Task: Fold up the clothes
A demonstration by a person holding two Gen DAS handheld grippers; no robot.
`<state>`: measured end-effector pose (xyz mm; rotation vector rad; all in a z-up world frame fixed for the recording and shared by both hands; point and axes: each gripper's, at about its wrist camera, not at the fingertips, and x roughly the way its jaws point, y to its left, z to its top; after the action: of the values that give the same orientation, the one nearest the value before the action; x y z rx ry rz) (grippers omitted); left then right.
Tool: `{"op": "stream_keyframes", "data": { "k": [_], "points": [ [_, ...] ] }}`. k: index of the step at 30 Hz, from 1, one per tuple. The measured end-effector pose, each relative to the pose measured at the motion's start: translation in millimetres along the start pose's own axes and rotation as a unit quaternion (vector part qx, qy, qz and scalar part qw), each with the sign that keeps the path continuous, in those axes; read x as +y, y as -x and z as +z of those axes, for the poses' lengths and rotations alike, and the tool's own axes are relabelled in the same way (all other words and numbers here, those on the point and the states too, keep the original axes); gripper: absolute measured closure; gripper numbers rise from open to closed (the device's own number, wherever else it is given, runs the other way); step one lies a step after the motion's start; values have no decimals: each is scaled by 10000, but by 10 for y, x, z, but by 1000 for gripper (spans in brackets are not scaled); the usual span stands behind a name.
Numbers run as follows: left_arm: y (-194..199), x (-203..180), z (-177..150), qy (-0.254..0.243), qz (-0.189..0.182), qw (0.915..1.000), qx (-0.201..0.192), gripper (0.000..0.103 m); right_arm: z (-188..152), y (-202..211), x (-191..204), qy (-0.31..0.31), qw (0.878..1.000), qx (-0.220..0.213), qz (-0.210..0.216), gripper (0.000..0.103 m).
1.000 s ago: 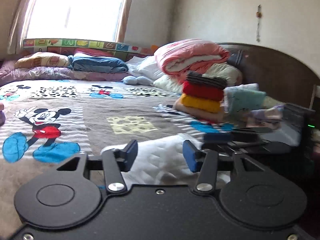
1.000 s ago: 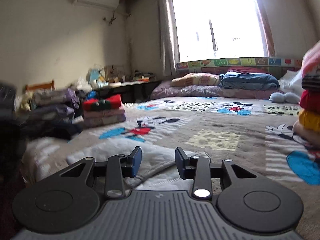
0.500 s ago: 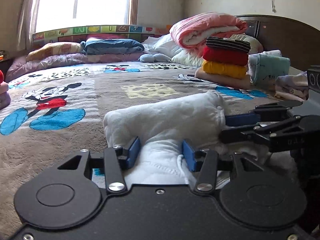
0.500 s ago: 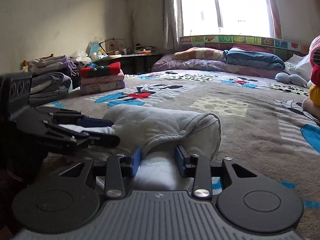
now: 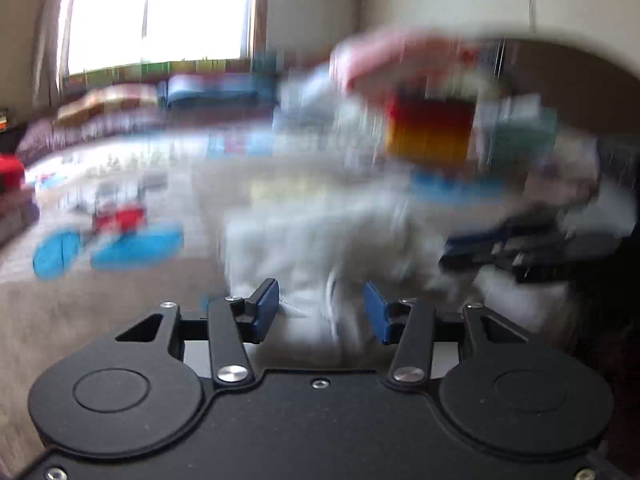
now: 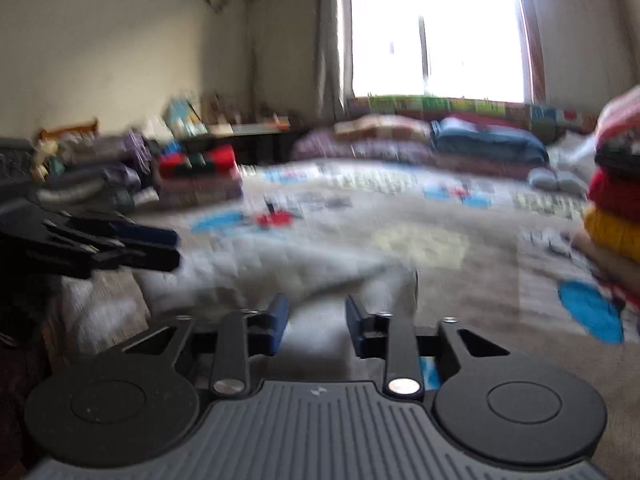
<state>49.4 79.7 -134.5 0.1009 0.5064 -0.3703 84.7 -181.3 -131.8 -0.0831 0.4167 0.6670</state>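
Both views are smeared by motion. A white garment [image 5: 320, 240] lies bunched on the cartoon-print bed blanket [image 5: 100, 312]. My left gripper [image 5: 320, 312] is open, its blue pads [image 5: 266, 308] on either side of the near edge of the cloth. The right gripper [image 5: 452, 248] reaches in from the right at the same garment. In the right wrist view the white garment [image 6: 280, 272] runs between the open right gripper [image 6: 316, 322] fingers, and the left gripper [image 6: 160, 248] comes in from the left, level with the cloth.
A stack of folded red and yellow clothes [image 5: 428, 132] stands at the right by the headboard [image 5: 580, 92]. Another folded pile [image 6: 196, 176] sits at the bed's left side. Pillows [image 6: 488, 148] lie under the window.
Both grippers came down onto the white garment, then both cameras lifted slightly and shook into blur. The right fingers stand a little closer together than half a second ago.
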Motion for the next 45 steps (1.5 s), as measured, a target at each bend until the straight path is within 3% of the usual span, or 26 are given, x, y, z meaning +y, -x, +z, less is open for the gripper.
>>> {"op": "stream_keyframes", "data": {
  "k": [2,10,13,15,17,19,22,25,28,30,32,38,43,45],
  "points": [
    [-124,-62,-129,-157,126,9998,5,51,-139,-129,-27,-90,9994,322,-27,74],
    [14,-86,-77,56,-114,9999,16,43,-202,-133,-41,-325,9990,320,-43,74],
    [271,123,-8,890,-654,9929,-448,43,-147,6,-57,-516,9986,147,-24,73],
    [362,249,21,1280,-355,9887,-697,43,-114,102,-132,-777,9970,-60,-19,64],
    [416,432,5,1904,-103,9778,-867,43,-103,149,-227,-1095,9938,-183,-57,58],
    [405,665,-75,2800,-81,9560,-869,43,-97,165,-319,-1419,9895,-264,-54,56],
    [336,871,-174,3705,-82,9255,-782,43,-88,92,-412,-1871,9819,-278,128,49],
    [202,925,-197,4137,-226,9078,-651,43,-88,-44,-467,-2190,9750,-215,315,46],
    [-29,894,-187,4341,-503,8984,-441,43,-185,-256,-600,-2769,9600,56,408,48],
    [-247,794,-192,4204,-582,9055,-38,43,-290,-339,-694,-3106,9492,155,482,48],
    [-296,692,-170,3787,-501,9241,-51,43,-366,-386,-765,-3349,9404,206,556,49],
    [-264,769,-220,3936,-846,9154,-11,43,-423,-404,-846,-3710,9251,193,784,46],
    [-323,728,-210,3837,-1089,9170,-35,44,-432,-413,-787,-3684,9262,85,801,42],
    [-338,762,-243,4024,-1263,9066,-117,52,-459,-412,-801,-3768,9223,3,854,47]
  ]
}}
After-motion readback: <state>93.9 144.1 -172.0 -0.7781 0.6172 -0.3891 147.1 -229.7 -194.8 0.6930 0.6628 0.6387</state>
